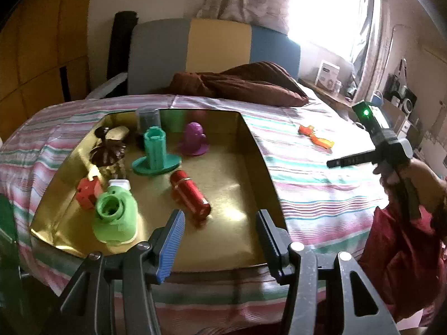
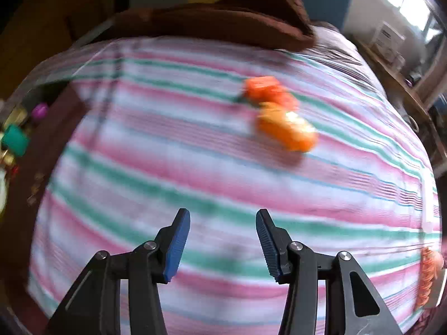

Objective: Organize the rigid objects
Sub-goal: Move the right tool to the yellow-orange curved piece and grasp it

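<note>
From the left wrist camera, the left gripper (image 1: 220, 223) hangs over the near edge of the shallow gold cardboard tray (image 1: 251, 150), its blue-padded fingers (image 1: 173, 240) spread wide with nothing between them. The tray sits on the pink, green and white striped bedsheet (image 1: 321, 184). Inside the tray, close to the near-left corner, stands a light green plastic nozzle-shaped piece (image 1: 116, 217), with a small red blocky piece (image 1: 88, 191) just beside it on the left. Toward the tray's middle lies a glossy red cylinder (image 1: 191, 194) on its side. Behind it a teal plastic tube on a round flange (image 1: 155, 152) stands upright, and a purple rounded plastic figure (image 1: 194, 139) is next to that, nearer the tray's far wall. Dark brown fluted cups (image 1: 107, 153) sit along the tray's left side (what they hold is unclear). Outside the tray, well to its right on the sheet, lies an orange two-part plastic piece (image 1: 315, 136). The right gripper (image 1: 343, 162) shows at the right edge, held in a hand; its opening cannot be judged here.

From the right wrist camera (blurred), the right gripper (image 2: 222, 233) hovers above the striped sheet (image 2: 167, 167), fingers wide apart and empty. The orange piece (image 2: 279, 114) lies ahead of it, apart from the fingers, with the tray's corner at the far left edge (image 2: 16, 128).
</note>
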The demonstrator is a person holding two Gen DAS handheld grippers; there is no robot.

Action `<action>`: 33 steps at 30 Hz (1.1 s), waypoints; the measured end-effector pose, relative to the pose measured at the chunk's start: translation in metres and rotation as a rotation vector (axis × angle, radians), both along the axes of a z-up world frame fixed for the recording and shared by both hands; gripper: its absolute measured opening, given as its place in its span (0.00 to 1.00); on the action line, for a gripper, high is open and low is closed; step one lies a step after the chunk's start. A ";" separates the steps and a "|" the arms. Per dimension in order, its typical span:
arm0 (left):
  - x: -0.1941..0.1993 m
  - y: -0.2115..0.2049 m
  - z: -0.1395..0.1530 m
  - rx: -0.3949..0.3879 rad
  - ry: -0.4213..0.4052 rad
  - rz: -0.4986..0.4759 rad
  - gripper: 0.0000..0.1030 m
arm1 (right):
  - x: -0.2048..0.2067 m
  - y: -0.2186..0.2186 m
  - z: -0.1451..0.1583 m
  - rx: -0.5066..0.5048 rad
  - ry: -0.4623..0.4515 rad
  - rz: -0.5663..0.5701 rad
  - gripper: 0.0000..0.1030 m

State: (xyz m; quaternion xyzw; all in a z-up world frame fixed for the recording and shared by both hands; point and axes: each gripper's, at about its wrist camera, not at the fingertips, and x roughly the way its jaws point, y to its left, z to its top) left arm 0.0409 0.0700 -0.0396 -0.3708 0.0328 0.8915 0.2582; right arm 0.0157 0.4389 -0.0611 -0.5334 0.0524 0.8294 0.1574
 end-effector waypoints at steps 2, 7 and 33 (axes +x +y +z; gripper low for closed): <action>0.000 0.005 0.001 -0.005 0.000 -0.008 0.52 | -0.001 0.025 0.006 0.013 0.026 -0.034 0.49; -0.002 0.015 0.003 -0.018 -0.006 -0.019 0.52 | -0.011 0.070 0.017 0.009 0.128 -0.052 0.53; -0.003 0.074 0.018 -0.058 -0.015 -0.087 0.52 | -0.064 0.087 -0.024 -0.205 0.187 0.003 0.30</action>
